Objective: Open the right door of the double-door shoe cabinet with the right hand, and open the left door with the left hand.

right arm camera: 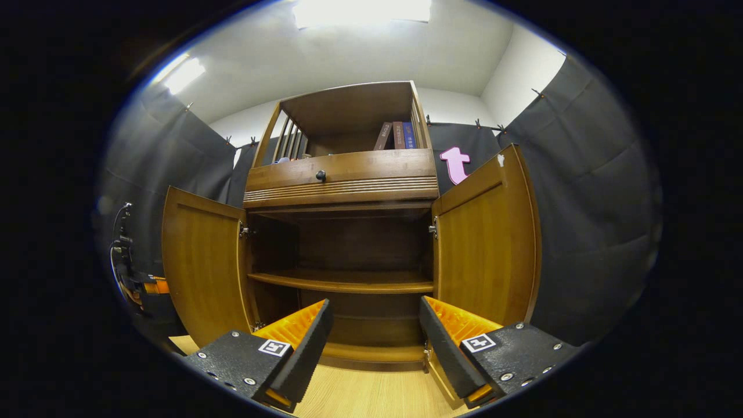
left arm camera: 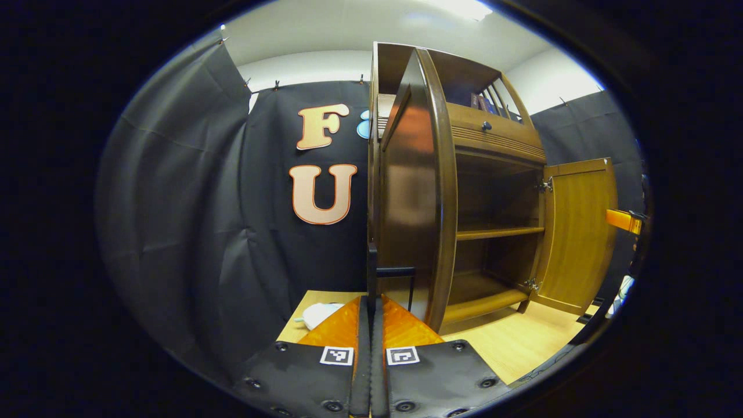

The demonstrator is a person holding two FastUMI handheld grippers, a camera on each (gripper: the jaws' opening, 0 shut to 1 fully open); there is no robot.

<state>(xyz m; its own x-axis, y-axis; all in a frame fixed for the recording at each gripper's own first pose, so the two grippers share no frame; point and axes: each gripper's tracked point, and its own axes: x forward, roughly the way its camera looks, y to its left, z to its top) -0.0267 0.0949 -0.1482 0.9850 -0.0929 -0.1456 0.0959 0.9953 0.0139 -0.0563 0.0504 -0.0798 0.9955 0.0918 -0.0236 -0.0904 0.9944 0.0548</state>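
The stiff brown wooden left door [left arm camera: 415,191] swings lightly by its handle [left arm camera: 395,273], left gripper [left arm camera: 370,302] pinched there, right gripper [right arm camera: 376,331] spread wide.

Brown shoe cabinet [right arm camera: 348,174], pale wood floor [right arm camera: 371,395]

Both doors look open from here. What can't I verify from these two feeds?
1. Left gripper view: whether the left tongs grip the left door's handle; their own tips cover the contact.
2. Left gripper view: white object, half hidden behind the tongs.
3. Right gripper view: the handle of the right door, on the face turned away.
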